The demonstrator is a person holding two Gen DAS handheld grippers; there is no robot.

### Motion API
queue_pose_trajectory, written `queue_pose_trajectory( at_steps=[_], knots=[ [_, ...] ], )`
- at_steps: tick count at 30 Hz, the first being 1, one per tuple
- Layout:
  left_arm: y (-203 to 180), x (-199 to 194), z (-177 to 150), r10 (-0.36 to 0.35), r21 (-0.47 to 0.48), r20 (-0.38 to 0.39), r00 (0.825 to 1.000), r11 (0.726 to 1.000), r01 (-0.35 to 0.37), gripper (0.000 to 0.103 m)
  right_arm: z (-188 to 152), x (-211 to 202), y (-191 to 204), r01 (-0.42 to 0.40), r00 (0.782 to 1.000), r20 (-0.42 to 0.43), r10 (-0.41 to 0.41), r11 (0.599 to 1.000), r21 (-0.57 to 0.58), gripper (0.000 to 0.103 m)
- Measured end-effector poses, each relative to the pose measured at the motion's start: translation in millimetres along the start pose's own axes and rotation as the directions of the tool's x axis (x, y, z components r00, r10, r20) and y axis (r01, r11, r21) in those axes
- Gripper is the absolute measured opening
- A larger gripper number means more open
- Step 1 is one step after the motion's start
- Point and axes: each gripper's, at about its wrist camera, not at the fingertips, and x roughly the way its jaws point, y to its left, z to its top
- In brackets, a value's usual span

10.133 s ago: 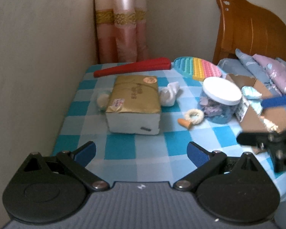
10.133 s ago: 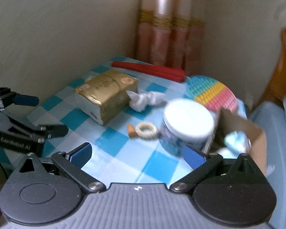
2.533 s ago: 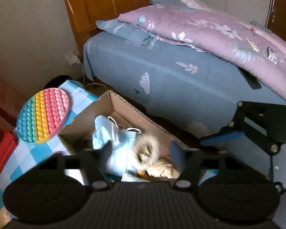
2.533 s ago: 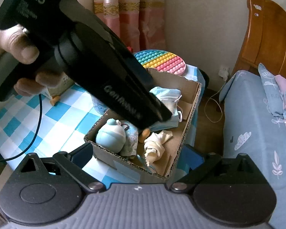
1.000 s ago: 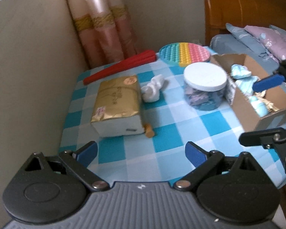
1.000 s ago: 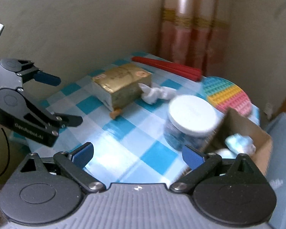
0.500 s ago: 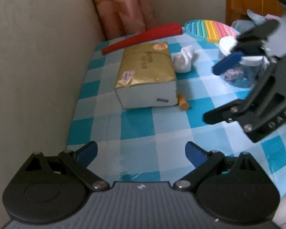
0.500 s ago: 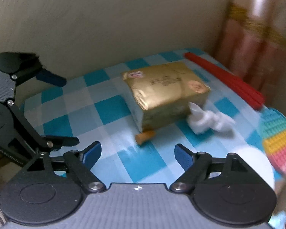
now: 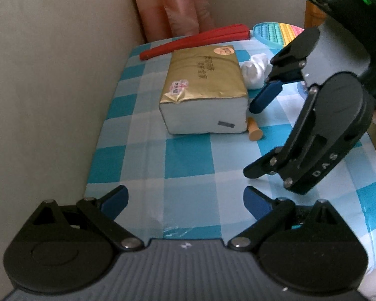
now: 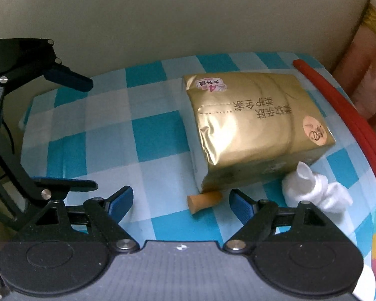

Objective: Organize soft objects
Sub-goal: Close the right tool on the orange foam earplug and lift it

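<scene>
Both tongs stand wide and empty over the blue-and-white checked tabletop [image 10: 160, 125], the right tongs [image 10: 180, 202] hanging just above the small orange cork-like stub [image 10: 204, 200] lying against the gold-wrapped tissue pack [image 10: 255, 125], the left tongs [image 9: 185, 202] farther back, a white crumpled soft lump [image 10: 315, 190] beside the pack.

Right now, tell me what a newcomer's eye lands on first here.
The gold tissue pack dominates, lying mid-table on the blue checked tablecloth. A small orange cone rests against its near corner, just ahead of the open right tool. A long red strip runs along the far edge, with a white fluffy toy beside the pack.
</scene>
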Motion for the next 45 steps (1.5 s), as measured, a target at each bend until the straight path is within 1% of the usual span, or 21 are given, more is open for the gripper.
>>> queue_pose_trajectory(
  at_steps=[8, 11, 13, 15, 18, 21, 23, 26, 30, 32, 37, 38, 39, 40, 43, 45],
  knots=[
    [3.8, 3.3, -1.9, -0.013, -0.02, -0.005, 1.0, 1.0, 0.013, 0.098, 5.6, 8.1, -8.6, -0.063, 0.998, -0.031, 0.063, 0.998, 0.005, 0.088],
    [5.4, 3.9, -1.8, -0.013, -0.022, -0.006, 1.0, 1.0, 0.013, 0.098, 4.2, 4.7, -8.7, -0.114, 0.993, -0.035, 0.115, 0.993, 0.027, 0.088],
    [5.9, 4.0, -2.3, -0.014, -0.022, -0.005, 1.0, 1.0, 0.014, 0.098, 2.7, 2.5, -5.0, -0.109, 0.993, -0.042, 0.11, 0.994, 0.019, 0.087],
    [6.0, 5.2, -3.0, -0.013, -0.022, -0.008, 1.0, 1.0, 0.013, 0.098, 1.3, 0.6, -0.3, -0.079, 0.996, -0.044, 0.079, 0.997, -0.005, 0.081],
    [5.9, 5.8, -4.2, -0.016, -0.023, -0.013, 1.0, 1.0, 0.015, 0.098, 3.3, 0.3, 2.1, -0.053, 0.998, -0.046, 0.053, 0.998, -0.012, 0.074],
    [6.1, 6.5, -4.8, -0.016, -0.023, -0.016, 1.0, 1.0, 0.015, 0.098, 5.7, 1.2, 0.3, -0.031, 0.998, -0.05, 0.03, 0.999, -0.024, 0.072],
    [6.5, 6.6, -4.9, -0.018, -0.025, -0.016, 1.0, 1.0, 0.017, 0.098, 7.3, 2.4, -2.4, -0.029, 0.998, -0.05, 0.028, 0.999, -0.018, 0.072],
    [7.1, 7.1, -5.2, -0.018, -0.028, -0.021, 1.0, 0.999, 0.018, 0.098, 8.2, 1.7, -5.3, -0.036, 0.998, -0.045, 0.035, 0.999, -0.008, 0.066],
    [9.9, 8.5, -5.0, -0.017, -0.037, -0.024, 1.0, 0.999, 0.016, 0.098, 7.1, -4.3, -3.1, -0.075, 0.996, -0.055, 0.074, 0.997, -0.016, 0.061],
    [10.8, 9.5, -4.9, -0.016, -0.041, -0.027, 1.0, 0.999, 0.015, 0.098, 7.1, -5.6, -1.1, -0.067, 0.996, -0.058, 0.065, 0.998, -0.022, 0.06],
    [10.7, 9.4, -5.6, -0.017, -0.038, -0.029, 0.999, 0.999, 0.016, 0.098, 9.4, -7.3, -4.6, -0.052, 0.997, -0.051, 0.052, 0.999, 0.001, 0.047],
    [10.6, 9.3, -5.4, -0.018, -0.038, -0.029, 0.999, 0.999, 0.017, 0.098, 9.5, -7.6, -4.8, -0.046, 0.998, -0.051, 0.046, 0.999, 0.002, 0.044],
    [10.7, 9.4, -5.6, -0.019, -0.039, -0.03, 0.999, 0.999, 0.018, 0.098, 9.7, -8.0, -4.8, -0.035, 0.998, -0.051, 0.035, 0.999, 0.002, 0.037],
    [10.7, 9.6, -5.7, -0.019, -0.039, -0.031, 0.999, 0.999, 0.018, 0.098, 9.6, -8.8, -5.1, -0.028, 0.998, -0.05, 0.028, 1.0, 0.003, 0.033],
    [10.5, 10.0, -5.6, -0.019, -0.04, -0.034, 0.999, 0.999, 0.017, 0.098, 8.6, -11.5, -7.8, -0.035, 0.998, -0.05, 0.037, 0.999, 0.029, 0.032],
    [10.0, 8.7, -5.4, -0.019, -0.039, -0.031, 0.999, 0.999, 0.018, 0.098, 7.6, -13.0, -6.8, -0.025, 0.998, -0.054, 0.027, 0.999, 0.037, 0.032]
  ],
)
